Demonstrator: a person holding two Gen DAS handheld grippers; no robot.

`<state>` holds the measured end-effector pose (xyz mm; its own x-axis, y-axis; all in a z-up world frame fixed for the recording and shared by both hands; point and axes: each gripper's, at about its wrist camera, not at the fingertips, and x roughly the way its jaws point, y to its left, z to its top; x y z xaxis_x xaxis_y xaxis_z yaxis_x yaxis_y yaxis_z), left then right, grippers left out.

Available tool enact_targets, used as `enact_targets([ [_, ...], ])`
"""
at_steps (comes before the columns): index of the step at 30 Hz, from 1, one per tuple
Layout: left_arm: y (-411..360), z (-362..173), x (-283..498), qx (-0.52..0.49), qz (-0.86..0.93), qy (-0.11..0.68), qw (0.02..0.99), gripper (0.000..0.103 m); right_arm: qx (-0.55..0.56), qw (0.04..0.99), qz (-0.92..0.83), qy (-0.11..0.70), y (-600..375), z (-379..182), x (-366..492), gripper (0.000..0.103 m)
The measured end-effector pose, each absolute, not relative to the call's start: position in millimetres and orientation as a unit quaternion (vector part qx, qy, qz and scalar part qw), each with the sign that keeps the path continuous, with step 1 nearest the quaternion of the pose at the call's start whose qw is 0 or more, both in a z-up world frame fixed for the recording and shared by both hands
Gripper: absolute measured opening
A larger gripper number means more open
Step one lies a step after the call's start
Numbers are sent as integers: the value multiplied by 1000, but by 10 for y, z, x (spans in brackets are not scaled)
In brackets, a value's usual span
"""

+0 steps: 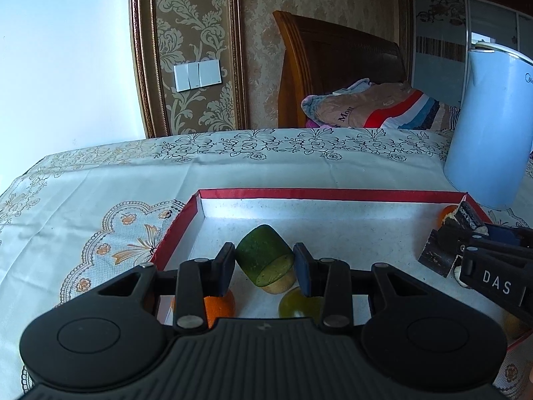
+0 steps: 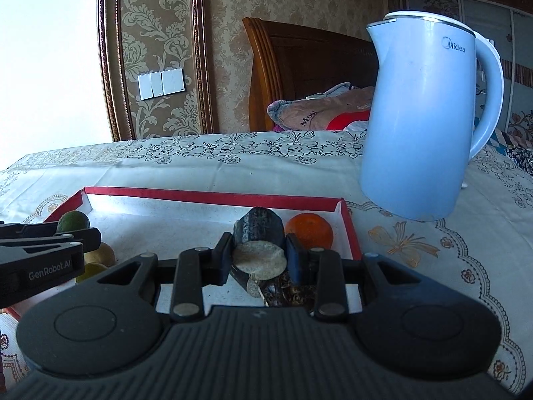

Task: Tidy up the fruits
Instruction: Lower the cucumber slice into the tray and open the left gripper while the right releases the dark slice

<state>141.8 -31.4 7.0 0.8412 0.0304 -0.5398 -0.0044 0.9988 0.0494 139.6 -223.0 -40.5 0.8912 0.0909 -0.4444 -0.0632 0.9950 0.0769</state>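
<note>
Fruit sits clamped in both claws over the red-rimmed tray (image 1: 333,194). Centre of the left wrist frame, the left gripper (image 1: 265,268) pinches a green cut piece (image 1: 265,255), cut face toward the camera. Centre of the right wrist frame, the right gripper (image 2: 258,256) pinches a dark cut piece (image 2: 258,230); an orange (image 2: 309,231) lies just right of it.

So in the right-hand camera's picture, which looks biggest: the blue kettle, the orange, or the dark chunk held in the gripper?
1. Blue kettle, by far the largest.
2 and 3. Dark chunk and orange look about alike; the chunk sits nearer the camera, so I would not rank them.
</note>
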Motion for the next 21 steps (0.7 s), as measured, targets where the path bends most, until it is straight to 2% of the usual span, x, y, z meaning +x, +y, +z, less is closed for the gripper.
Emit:
enact_targets([
  [15, -300, 36, 1421, 19, 6, 288, 957, 38, 39, 971, 46, 231, -2268, -406, 1377, 31],
  [18, -293, 30, 1420, 17, 5, 290, 957, 42, 40, 971, 48, 230, -2268, -399, 1376, 31],
  [21, -288, 38, 1405, 17, 6, 287, 958, 46, 40, 972, 47, 228, -2260, -392, 1368, 41],
])
